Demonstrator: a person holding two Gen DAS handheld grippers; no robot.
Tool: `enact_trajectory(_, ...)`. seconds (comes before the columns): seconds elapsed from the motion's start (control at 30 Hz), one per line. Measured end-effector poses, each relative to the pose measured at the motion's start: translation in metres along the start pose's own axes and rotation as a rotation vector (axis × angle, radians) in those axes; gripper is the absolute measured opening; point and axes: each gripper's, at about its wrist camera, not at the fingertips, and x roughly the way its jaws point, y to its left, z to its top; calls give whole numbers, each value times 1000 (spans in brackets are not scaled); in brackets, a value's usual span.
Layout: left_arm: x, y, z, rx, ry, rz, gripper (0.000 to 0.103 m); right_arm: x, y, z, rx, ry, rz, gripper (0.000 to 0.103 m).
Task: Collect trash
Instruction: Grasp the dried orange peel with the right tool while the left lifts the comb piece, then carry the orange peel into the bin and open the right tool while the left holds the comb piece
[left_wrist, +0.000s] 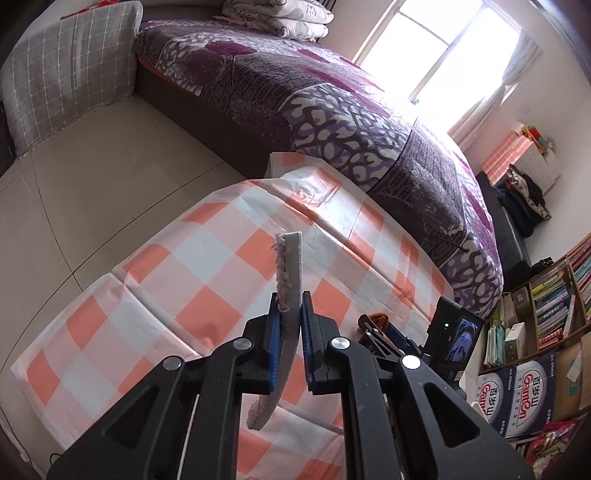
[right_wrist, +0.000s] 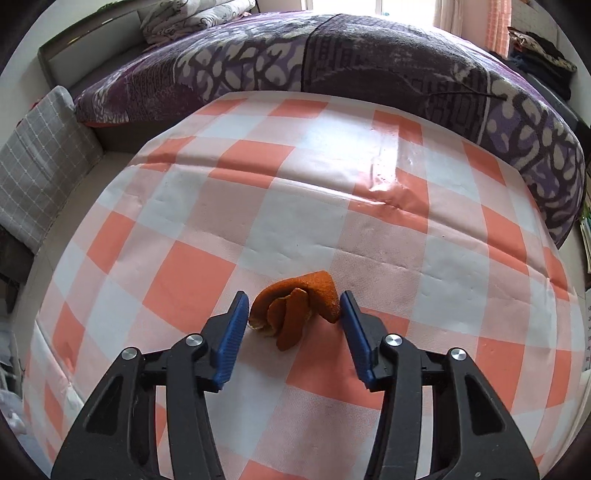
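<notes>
Orange peel (right_wrist: 295, 308), curled and dried, lies on the checked tablecloth (right_wrist: 258, 206) directly between the blue pads of the right gripper (right_wrist: 293, 302). Its jaws stand apart, one on either side of the peel; the right pad (right_wrist: 356, 332) looks to be touching the peel's edge, while the left pad shows a narrow gap. In the left wrist view a bit of the peel (left_wrist: 380, 318) shows beyond the right gripper (left_wrist: 369, 328), which sits just to the side with its camera screen lit.

The left gripper (left_wrist: 291, 306) is clenched on a flat white strip with a fuzzy pinkish face (left_wrist: 288, 273), held on edge above the tablecloth (left_wrist: 177, 266), sticking up past the fingertips and hanging down below them.

Beyond the table runs a bed with a purple patterned blanket (right_wrist: 369, 55), folded bedding (left_wrist: 280, 14) at its head. A bookshelf (left_wrist: 554, 295) packed with books stands at the far side, with printed cartons (left_wrist: 517, 395) on the floor below it.
</notes>
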Motion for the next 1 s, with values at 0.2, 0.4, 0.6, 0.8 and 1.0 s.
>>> enact_trajectory(0.2,-9,4,0,-16,-29,0,10,-33,-6,3,7,-114,20,34)
enact_trajectory(0.4,-17,-4,-2,-7,-67,-2,10,-77,-11,10,10,-199,11,34)
enact_trajectory(0.6,-16,-15,-9,24,-65,11,10,-112,-24,4,68,-239,2,34)
enact_trajectory(0.8,-12,-31,-18,74,-52,25,10,-133,-41,-12,116,-240,-32,34)
enact_trajectory(1.0,-7,-44,-27,97,-43,31,10,-150,-64,-30,157,-240,-40,34)
